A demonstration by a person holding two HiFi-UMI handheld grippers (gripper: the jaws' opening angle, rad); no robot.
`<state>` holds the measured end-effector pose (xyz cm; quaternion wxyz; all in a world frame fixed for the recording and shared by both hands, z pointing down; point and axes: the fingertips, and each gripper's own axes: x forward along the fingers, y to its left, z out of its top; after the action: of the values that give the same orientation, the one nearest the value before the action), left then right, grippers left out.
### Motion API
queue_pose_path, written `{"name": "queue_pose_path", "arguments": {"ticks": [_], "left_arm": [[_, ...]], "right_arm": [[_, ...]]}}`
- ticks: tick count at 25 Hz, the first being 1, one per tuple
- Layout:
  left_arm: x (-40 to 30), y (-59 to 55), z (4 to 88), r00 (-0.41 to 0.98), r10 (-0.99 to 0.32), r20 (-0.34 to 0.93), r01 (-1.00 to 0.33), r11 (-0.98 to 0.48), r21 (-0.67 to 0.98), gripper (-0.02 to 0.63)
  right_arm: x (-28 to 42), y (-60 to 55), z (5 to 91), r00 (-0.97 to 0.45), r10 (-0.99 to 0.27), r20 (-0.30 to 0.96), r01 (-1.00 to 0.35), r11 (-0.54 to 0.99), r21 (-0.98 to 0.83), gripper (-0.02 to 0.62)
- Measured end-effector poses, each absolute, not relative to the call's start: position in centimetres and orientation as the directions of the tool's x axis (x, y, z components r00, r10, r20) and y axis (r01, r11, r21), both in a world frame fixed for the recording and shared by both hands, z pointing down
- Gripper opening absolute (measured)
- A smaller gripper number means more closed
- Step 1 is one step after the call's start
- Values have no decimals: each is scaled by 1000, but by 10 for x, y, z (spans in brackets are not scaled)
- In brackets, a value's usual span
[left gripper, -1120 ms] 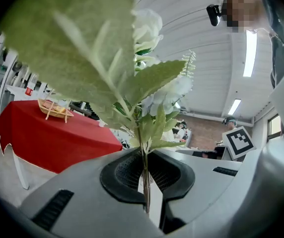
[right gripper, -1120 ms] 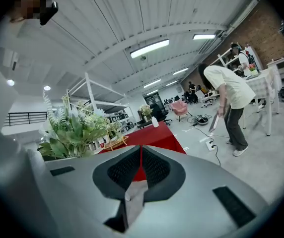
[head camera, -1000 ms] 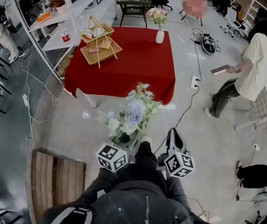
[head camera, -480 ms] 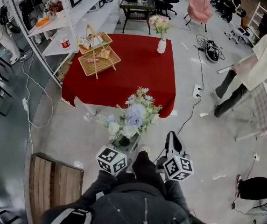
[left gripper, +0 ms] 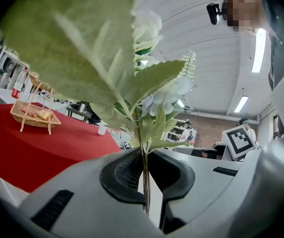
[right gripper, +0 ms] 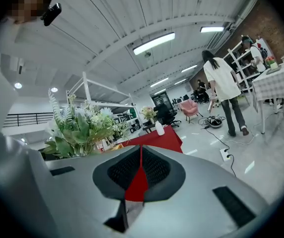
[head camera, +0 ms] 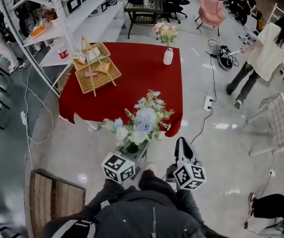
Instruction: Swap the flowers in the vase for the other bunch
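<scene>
- The red-clothed table [head camera: 132, 88] stands ahead of the person, well apart from them across the floor. A wicker basket stand [head camera: 93, 66] sits on its left side.
- The replacement bunch [head camera: 141, 122], pale blue and white blooms with green leaves, is carried upright in front of the person, just short of the table's near edge.
- The white vase [head camera: 168, 56] stands near the table's far right corner with the pink flowers [head camera: 166, 31] in it. The swap itself looks undone: the old flowers must come out and the new bunch go in.
- The left gripper [left gripper: 147, 180] is clamped on the bunch's thin stem [left gripper: 144, 155], jaws nearly together.
- The right gripper [right gripper: 140, 175] has its jaws pressed together with nothing between them, seemingly free to pull the old flowers.
</scene>
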<state>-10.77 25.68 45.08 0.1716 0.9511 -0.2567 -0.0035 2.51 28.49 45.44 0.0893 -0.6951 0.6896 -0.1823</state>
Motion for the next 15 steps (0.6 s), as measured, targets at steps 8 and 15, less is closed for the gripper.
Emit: {"name": "queue_pose_path", "arguments": {"ticks": [8, 15], "left_arm": [[-86, 216, 454, 852, -512, 106, -515, -786, 342, 23], [-67, 185, 458, 840, -530, 118, -535, -772, 342, 25]], "right_arm": [[41, 242, 457, -59, -989, 137, -918, 0, -397, 12], [63, 210, 459, -71, -988, 139, -914, 9, -405, 12]]}}
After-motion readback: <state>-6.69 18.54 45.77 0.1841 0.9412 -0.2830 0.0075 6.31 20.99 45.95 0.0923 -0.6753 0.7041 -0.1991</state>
